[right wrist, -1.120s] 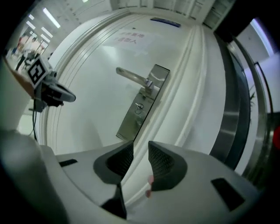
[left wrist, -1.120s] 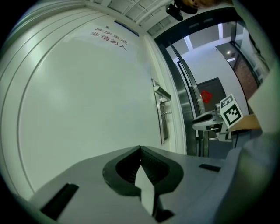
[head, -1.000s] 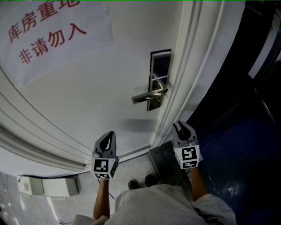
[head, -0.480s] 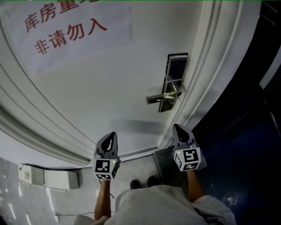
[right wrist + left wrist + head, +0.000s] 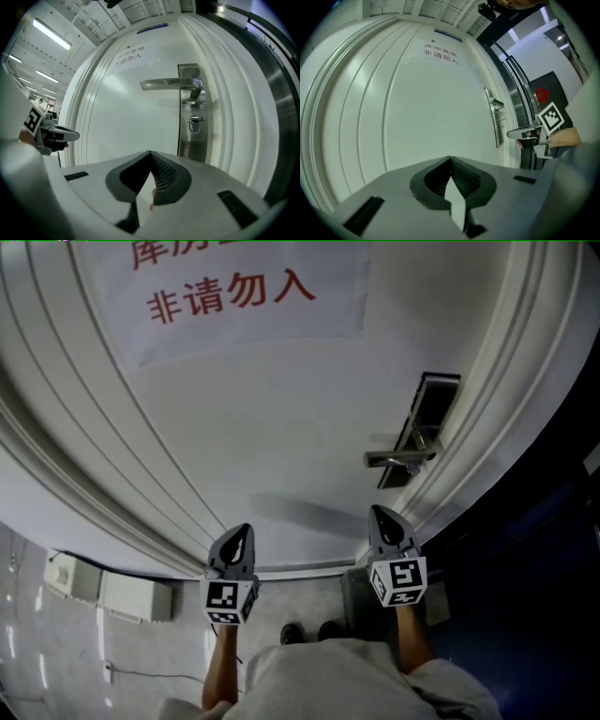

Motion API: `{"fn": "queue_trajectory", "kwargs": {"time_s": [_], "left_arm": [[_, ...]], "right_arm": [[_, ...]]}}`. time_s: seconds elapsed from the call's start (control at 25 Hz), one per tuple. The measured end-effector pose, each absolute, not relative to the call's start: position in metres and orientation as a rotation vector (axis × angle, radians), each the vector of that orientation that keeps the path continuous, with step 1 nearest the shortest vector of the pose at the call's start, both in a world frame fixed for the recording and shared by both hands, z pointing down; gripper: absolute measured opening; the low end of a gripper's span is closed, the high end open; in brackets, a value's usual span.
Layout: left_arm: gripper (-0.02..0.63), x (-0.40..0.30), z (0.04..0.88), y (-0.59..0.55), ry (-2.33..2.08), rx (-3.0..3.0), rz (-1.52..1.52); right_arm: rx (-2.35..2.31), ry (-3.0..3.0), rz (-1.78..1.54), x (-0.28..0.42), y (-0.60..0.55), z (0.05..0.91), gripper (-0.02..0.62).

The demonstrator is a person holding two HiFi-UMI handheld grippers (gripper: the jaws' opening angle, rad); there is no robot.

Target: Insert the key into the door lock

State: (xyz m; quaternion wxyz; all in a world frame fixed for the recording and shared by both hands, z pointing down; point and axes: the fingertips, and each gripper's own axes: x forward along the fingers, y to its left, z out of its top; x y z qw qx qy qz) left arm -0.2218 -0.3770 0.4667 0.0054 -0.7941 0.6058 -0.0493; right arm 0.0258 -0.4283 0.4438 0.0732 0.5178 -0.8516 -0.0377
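A white door [image 5: 281, 427] fills the head view, with a steel lock plate [image 5: 419, 427] and lever handle [image 5: 398, 457] at its right edge. In the right gripper view the plate [image 5: 191, 140] carries the handle [image 5: 171, 84], and below it a small metal piece [image 5: 195, 123] sticks out of the keyhole area; I cannot tell if it is a key. My right gripper [image 5: 380, 515] points at the door below the lock, jaws shut and empty [image 5: 150, 153]. My left gripper [image 5: 241, 532] is level with it further left, jaws shut and empty too [image 5: 450, 159].
A paper sign [image 5: 230, 296] with red characters hangs on the door's upper part. Moulded door frame [image 5: 487, 418] runs along the right, with a dark blue area [image 5: 544, 596] beyond it. A white box [image 5: 112, 594] sits low on the left wall. The person's shoes [image 5: 309, 632] show below.
In the head view the lock, handle and sign have slid to the right. Both grippers keep their spots in the picture, so the lock now lies further right of them.
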Motion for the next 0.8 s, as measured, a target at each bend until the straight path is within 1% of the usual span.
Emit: {"fn": "queue_trajectory", "kwargs": {"time_s": [0.2,0.8], "left_arm": [[0.017,-0.231,0.466,-0.374,1.922,-2.468,-0.151],[0.017,-0.22,0.463,-0.378,1.896,-2.487,-0.123]], "right_arm": [[1.537,-2.565,-0.12,0.018,-0.429,0.444,0.021],[1.546,-2.539,-0.119,0.023,-0.425,0.447,0.021]]}}
